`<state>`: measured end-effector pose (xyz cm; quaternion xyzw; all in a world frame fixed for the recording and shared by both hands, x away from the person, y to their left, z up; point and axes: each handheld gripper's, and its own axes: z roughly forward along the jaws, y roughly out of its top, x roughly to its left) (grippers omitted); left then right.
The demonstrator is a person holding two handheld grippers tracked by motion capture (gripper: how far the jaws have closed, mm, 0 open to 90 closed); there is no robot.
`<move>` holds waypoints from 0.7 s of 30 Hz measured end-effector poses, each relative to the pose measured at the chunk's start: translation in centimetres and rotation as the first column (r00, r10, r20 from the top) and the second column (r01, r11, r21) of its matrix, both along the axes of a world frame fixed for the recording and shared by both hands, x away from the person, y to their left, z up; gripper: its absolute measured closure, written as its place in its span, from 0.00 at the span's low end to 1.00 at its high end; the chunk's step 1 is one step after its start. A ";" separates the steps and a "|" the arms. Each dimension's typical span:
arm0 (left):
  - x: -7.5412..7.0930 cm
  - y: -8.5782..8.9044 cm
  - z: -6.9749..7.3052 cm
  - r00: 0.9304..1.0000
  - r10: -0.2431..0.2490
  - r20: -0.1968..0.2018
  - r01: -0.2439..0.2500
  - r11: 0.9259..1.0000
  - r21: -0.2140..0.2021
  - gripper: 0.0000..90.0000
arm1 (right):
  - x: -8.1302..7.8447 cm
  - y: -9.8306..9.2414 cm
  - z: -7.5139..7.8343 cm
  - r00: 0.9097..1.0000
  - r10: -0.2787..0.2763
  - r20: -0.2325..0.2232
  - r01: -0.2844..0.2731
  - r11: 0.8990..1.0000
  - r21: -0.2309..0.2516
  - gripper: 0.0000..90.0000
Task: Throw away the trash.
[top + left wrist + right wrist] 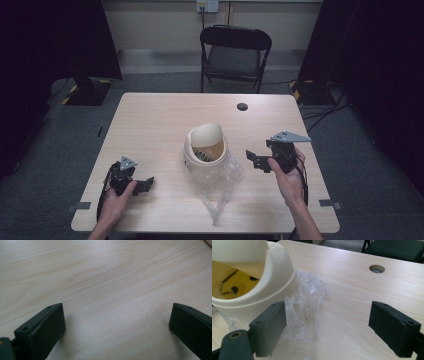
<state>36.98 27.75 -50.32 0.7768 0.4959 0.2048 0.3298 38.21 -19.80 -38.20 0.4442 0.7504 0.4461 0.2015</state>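
From above, a small cream bin (205,150) with a tilted swing lid (207,135) stands near the middle of the counter (150,120), a clear plastic bag (217,187) trailing from under it toward the person. The left claw (142,185) rests low near the front left edge, well apart from the bin; the right claw (257,161) hovers just right of the bin. Both are spread and empty.

Along the left claw (116,325), the jaws stand wide apart over bare wood.

Along the right claw (327,325), the jaws gape wide with nothing between them; one sits just in front of the bag (304,310), beside the bin (274,282). The bin looks light, stiff and smooth, probably easy to tip, so its rim seems the surest hold. The bag is thin, limp and slippery; pinching a bunched fold should work best.
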 end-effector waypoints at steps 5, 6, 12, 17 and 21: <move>0.0 0.0 0.0 1.000 -0.001 0.000 0.001 1.000 0.003 0.00 | -0.3 -1.1 -0.7 1.000 -0.022 -0.006 0.022 1.000 -0.014 0.16; 0.0 0.0 0.0 1.000 0.001 0.000 -0.001 1.000 -0.002 0.00 | -0.5 -1.8 -1.1 0.999 -0.038 -0.014 0.038 0.999 -0.017 0.16; 0.0 0.0 0.0 1.000 0.000 -0.001 0.000 1.000 -0.001 0.00 | -0.7 -3.2 -2.2 0.997 -0.073 -0.029 0.073 0.997 -0.028 0.16; 0.0 0.0 0.0 1.000 -0.001 0.001 0.001 1.000 0.002 0.00 | -0.7 -5.1 -4.0 0.991 -0.127 -0.048 0.125 0.991 -0.040 0.16; 0.0 0.0 0.0 1.000 0.001 -0.001 -0.001 1.000 -0.002 0.00 | -0.9 -6.0 -5.1 0.986 -0.153 -0.059 0.150 0.987 -0.048 0.16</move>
